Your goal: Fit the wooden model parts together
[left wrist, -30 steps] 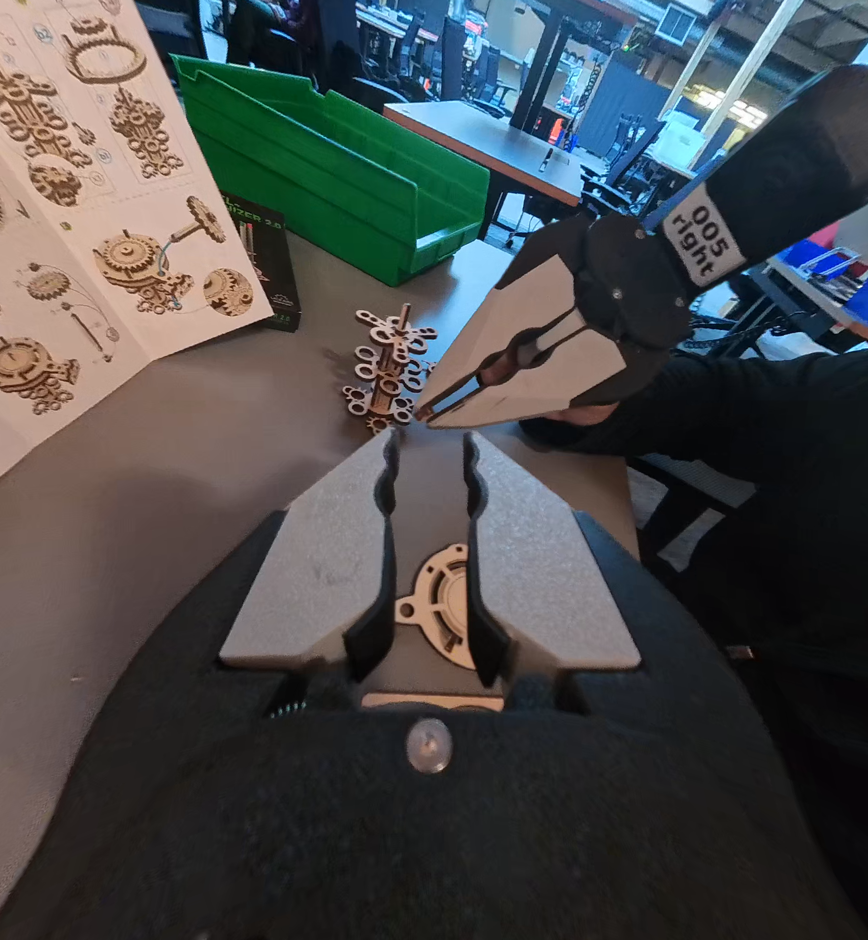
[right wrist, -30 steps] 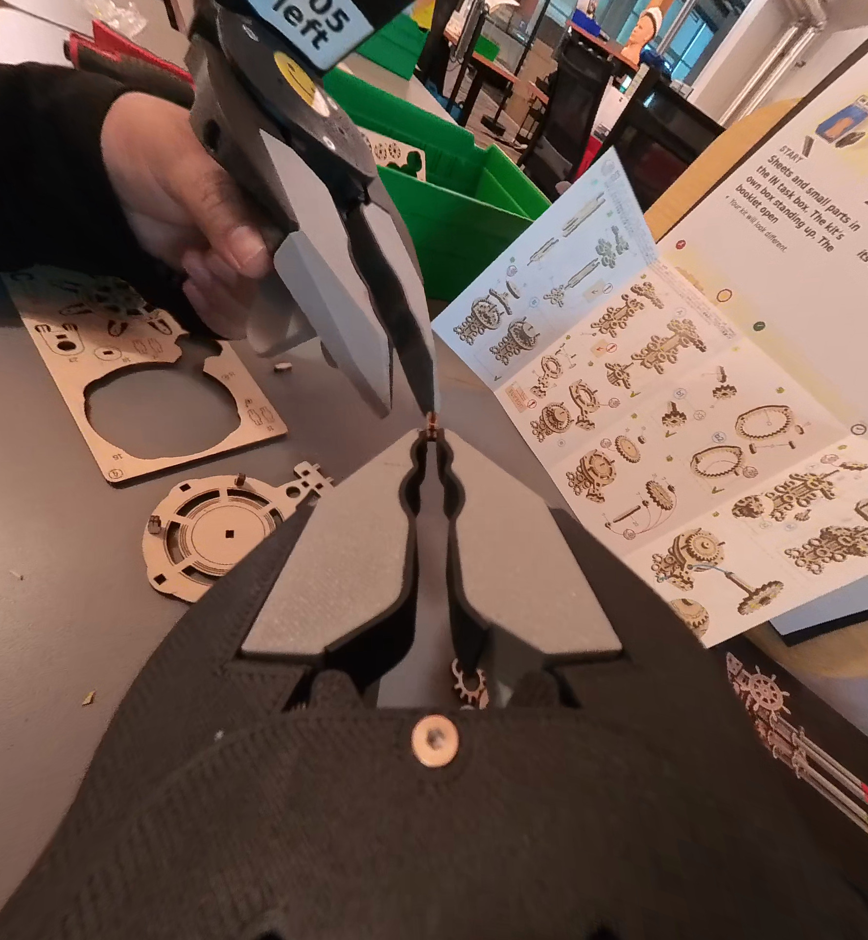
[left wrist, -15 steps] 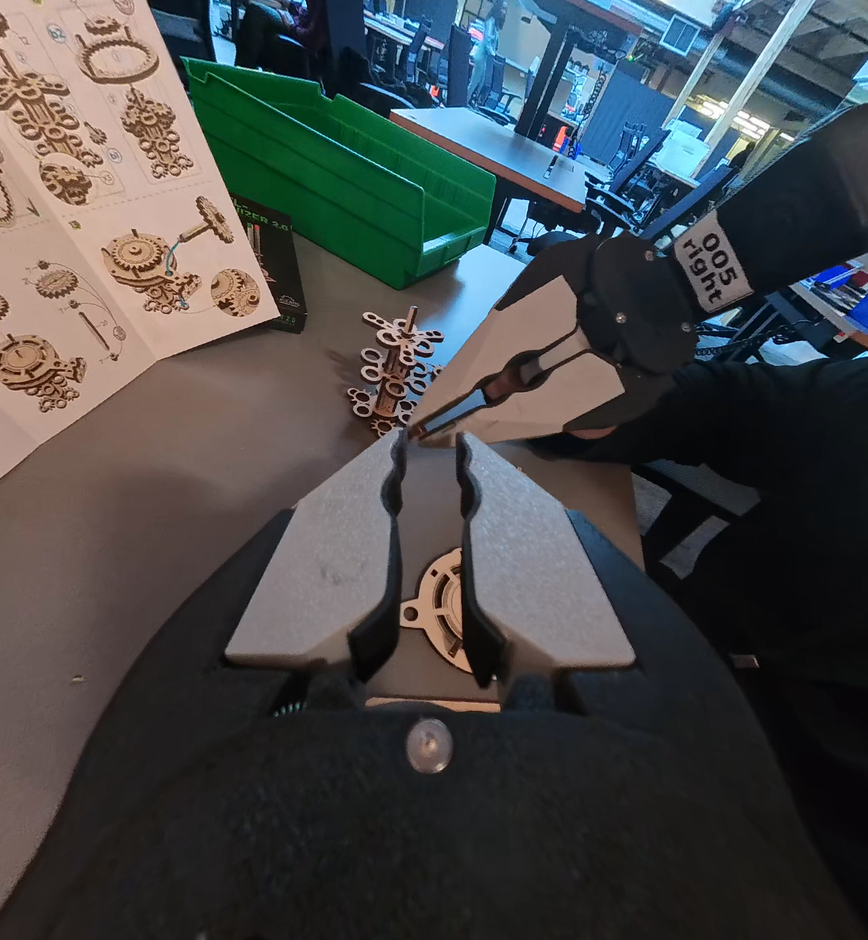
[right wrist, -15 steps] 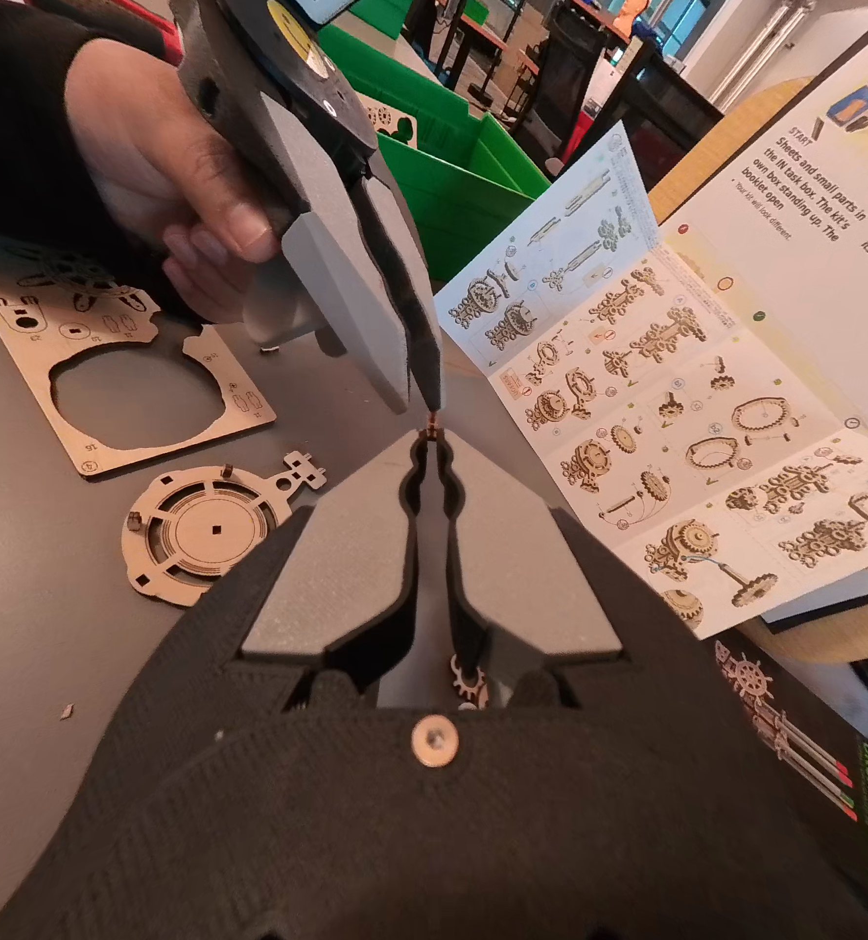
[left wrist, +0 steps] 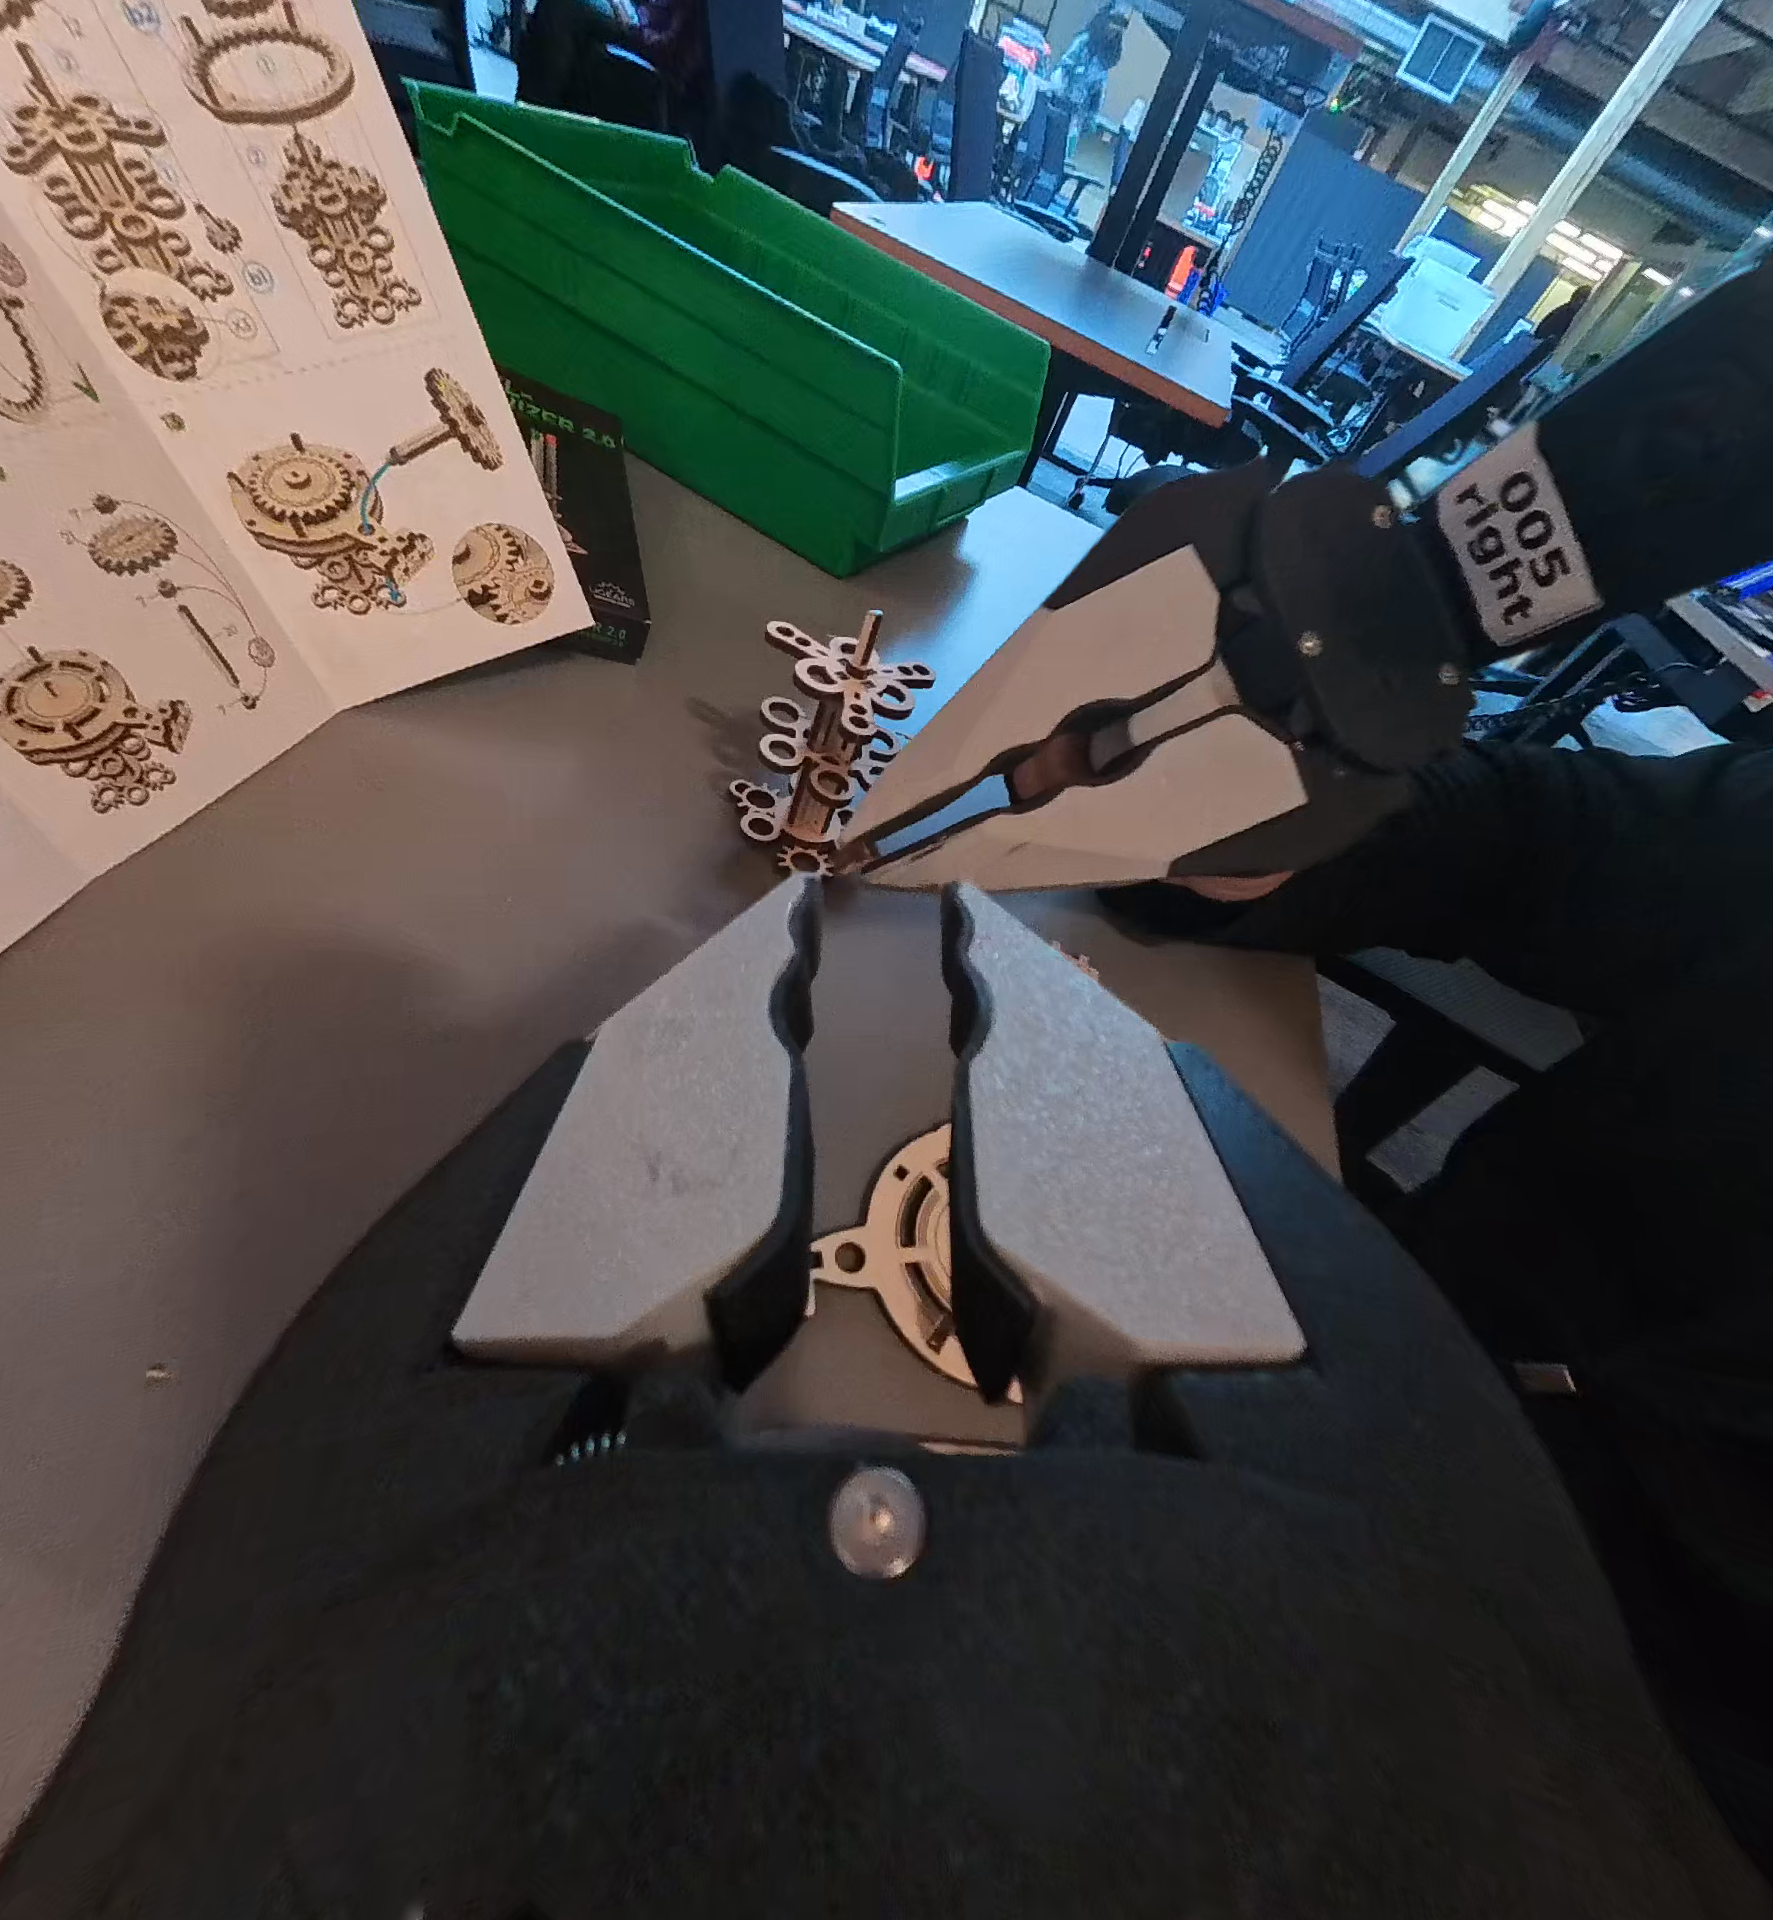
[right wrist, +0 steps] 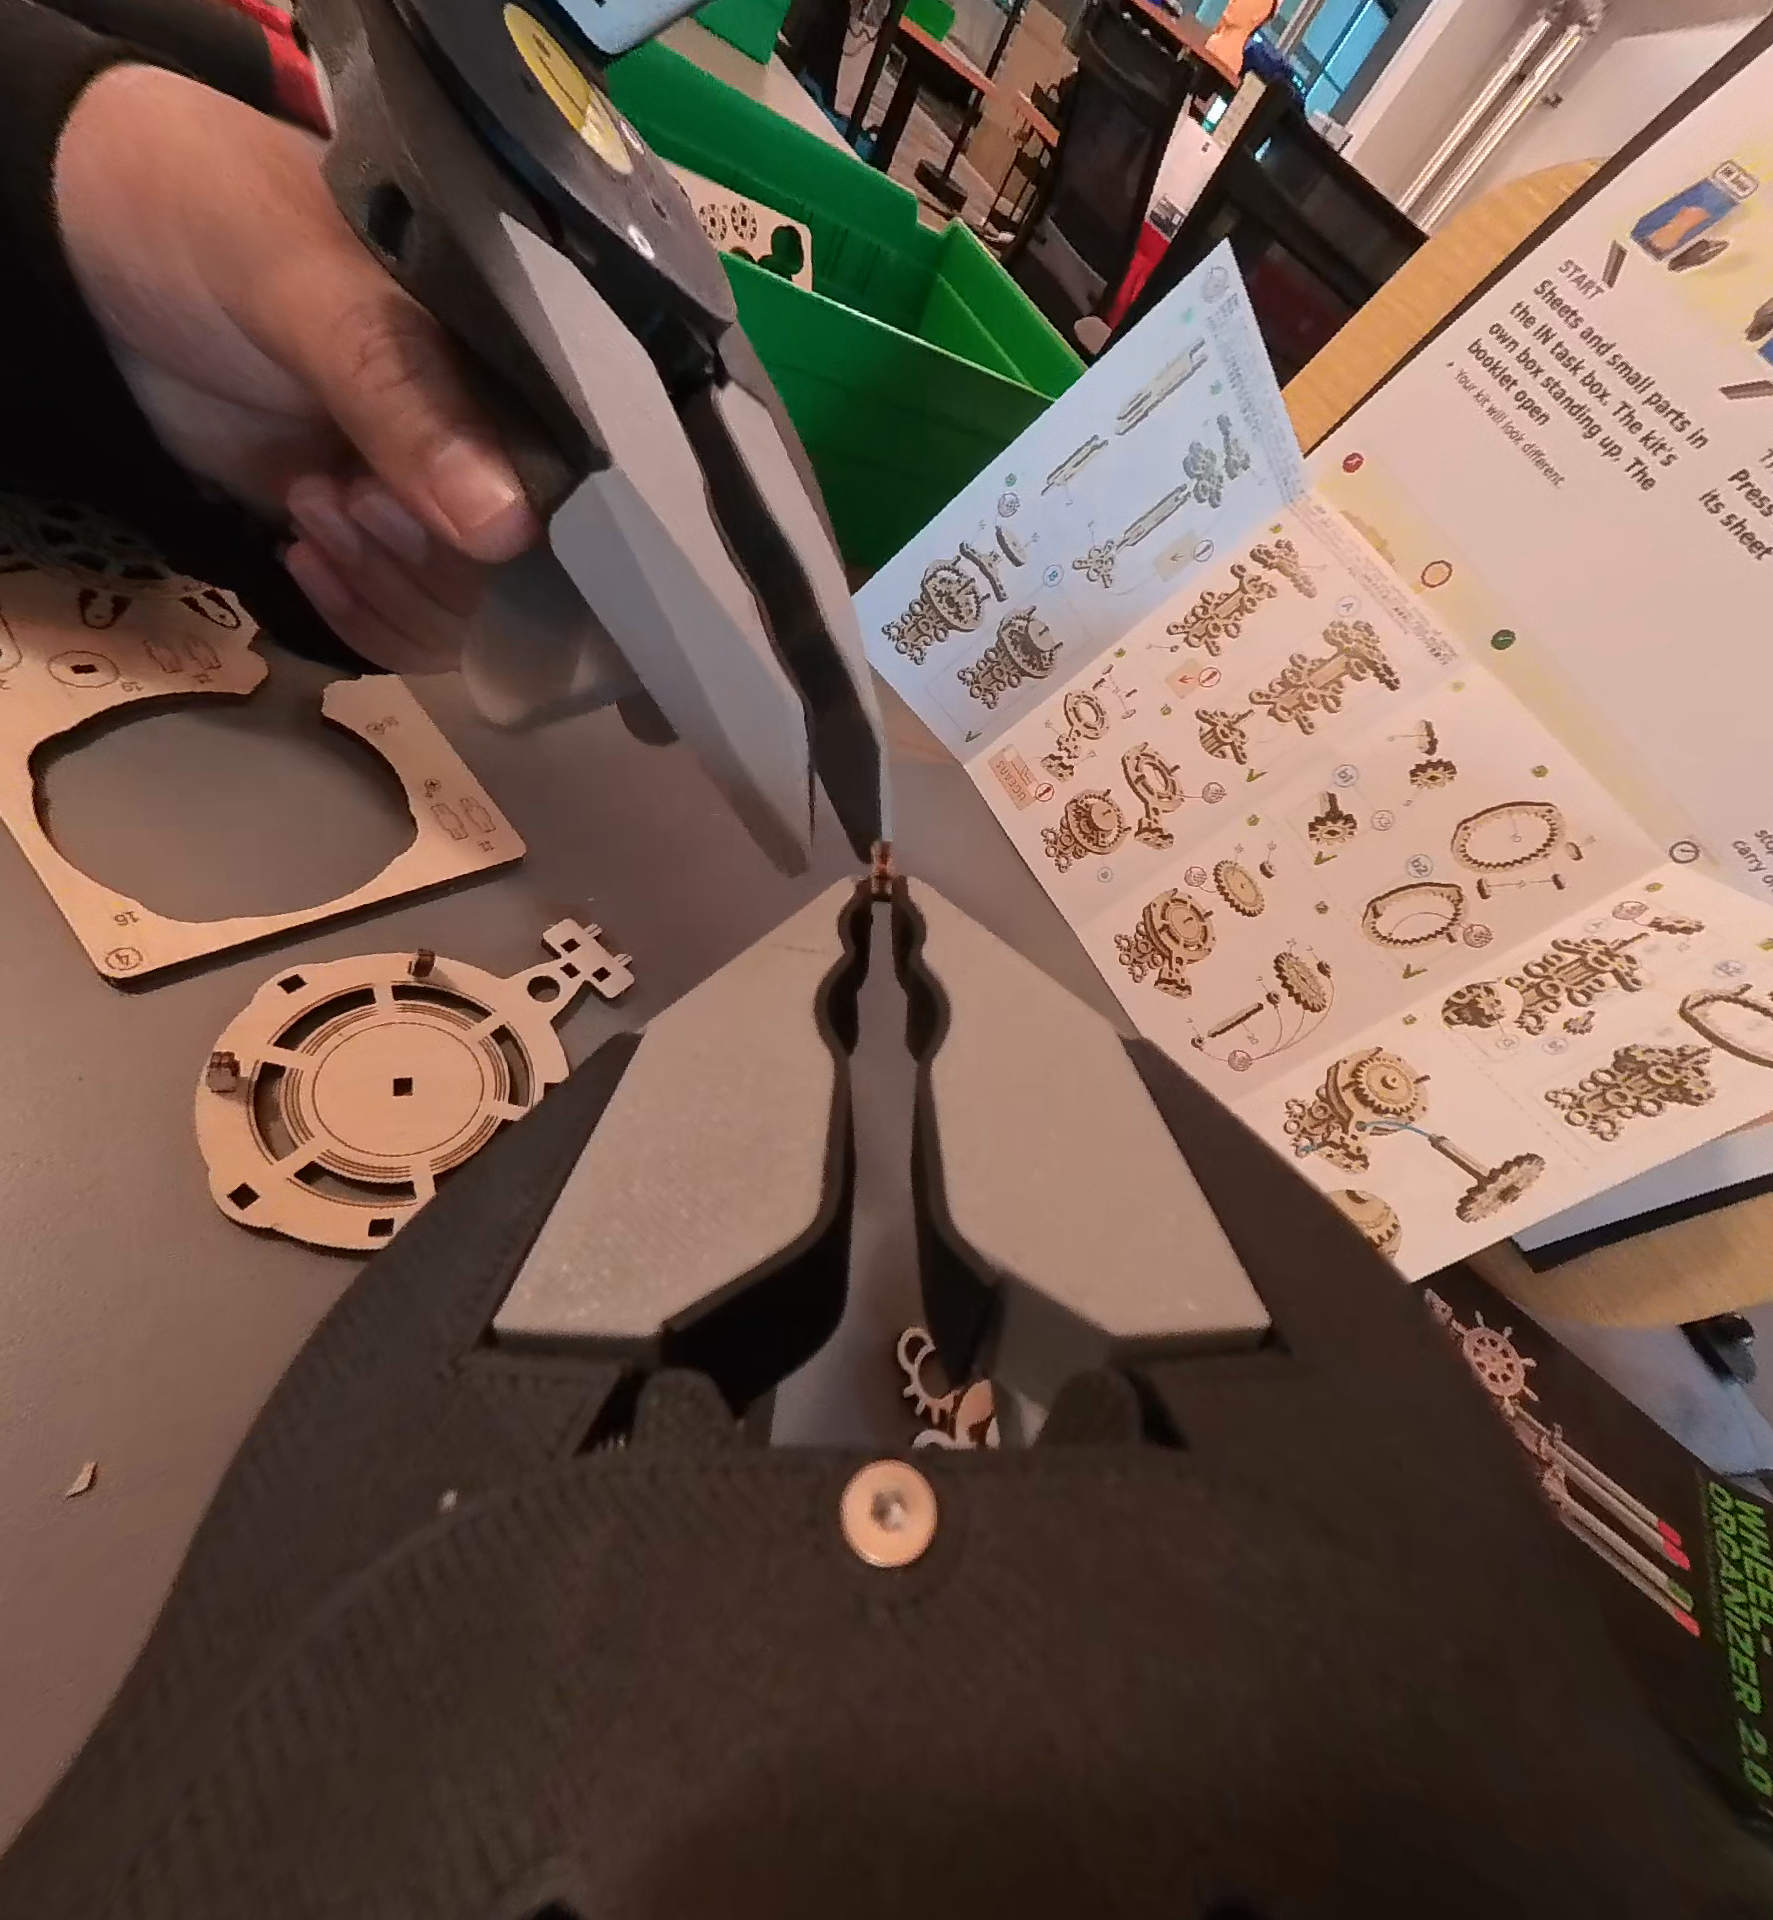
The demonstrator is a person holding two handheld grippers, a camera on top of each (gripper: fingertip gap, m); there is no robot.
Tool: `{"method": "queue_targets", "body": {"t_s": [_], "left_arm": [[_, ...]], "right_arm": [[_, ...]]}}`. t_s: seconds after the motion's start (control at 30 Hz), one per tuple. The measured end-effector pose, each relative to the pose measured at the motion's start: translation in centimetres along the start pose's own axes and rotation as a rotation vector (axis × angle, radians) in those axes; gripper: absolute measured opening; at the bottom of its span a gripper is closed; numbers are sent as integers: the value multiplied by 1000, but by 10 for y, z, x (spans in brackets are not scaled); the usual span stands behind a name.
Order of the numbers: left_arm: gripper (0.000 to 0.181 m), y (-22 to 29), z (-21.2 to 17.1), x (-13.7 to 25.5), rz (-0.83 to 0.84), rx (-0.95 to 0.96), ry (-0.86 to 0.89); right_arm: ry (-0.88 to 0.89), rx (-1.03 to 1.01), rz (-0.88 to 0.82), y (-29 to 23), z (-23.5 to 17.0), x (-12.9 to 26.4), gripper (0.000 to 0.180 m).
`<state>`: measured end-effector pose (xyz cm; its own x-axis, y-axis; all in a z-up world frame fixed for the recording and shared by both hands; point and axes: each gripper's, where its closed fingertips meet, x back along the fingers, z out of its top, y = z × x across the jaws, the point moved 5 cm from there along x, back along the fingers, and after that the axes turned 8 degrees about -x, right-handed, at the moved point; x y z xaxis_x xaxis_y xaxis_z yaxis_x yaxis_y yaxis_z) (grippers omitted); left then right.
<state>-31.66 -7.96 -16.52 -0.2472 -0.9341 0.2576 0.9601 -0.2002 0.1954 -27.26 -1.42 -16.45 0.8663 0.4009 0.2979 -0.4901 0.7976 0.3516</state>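
On the left of the desk (right wrist: 20, 1299) lies a punched-out wooden sheet (right wrist: 238, 821), and just below it a round wooden disc (right wrist: 373, 1101) with slots and a small tab, flat and untouched. The left gripper (left wrist: 877, 904) hangs above the desk with its jaws apart, a clear gap between the tips and nothing held; in the right wrist view it comes down from the upper left, and its tips nearly meet those of the other gripper.

The right gripper (right wrist: 877, 888) has its jaws pressed together on a tiny wooden pin (right wrist: 879, 871), pinched at the very tips; whether the left tip touches the pin I cannot tell. Just beside those tips, in the left wrist view, stands the ringed wooden post (left wrist: 830, 738), upright, with a small gear (left wrist: 804, 858) at its foot.

The step in hand looks like passing or seating this pin. To do it well, I judge the right gripper should keep its pinch firm while the left closes squarely on the free end, with no twist, since so small a piece could flick away. The instruction sheet (right wrist: 1329, 831) and green bin (left wrist: 716, 343) stand well apart.
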Motion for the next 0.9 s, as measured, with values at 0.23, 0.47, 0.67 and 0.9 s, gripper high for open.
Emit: {"method": "queue_targets", "body": {"t_s": [0.23, 0.47, 0.67, 0.9], "left_arm": [[13, -6, 3, 3, 30, 19, 38], [5, -2, 6, 4, -61, 101, 89], [1, -2, 7, 5, -70, 106, 97], [10, -2, 5, 3, -109, 163, 95]], "right_arm": [[29, 37, -5, -3, 4, 2, 0], [43, 91, -29, -6, 6, 3, 0], [52, 92, -29, -6, 7, 4, 0], [66, 108, -43, -6, 10, 6, 0]]}}
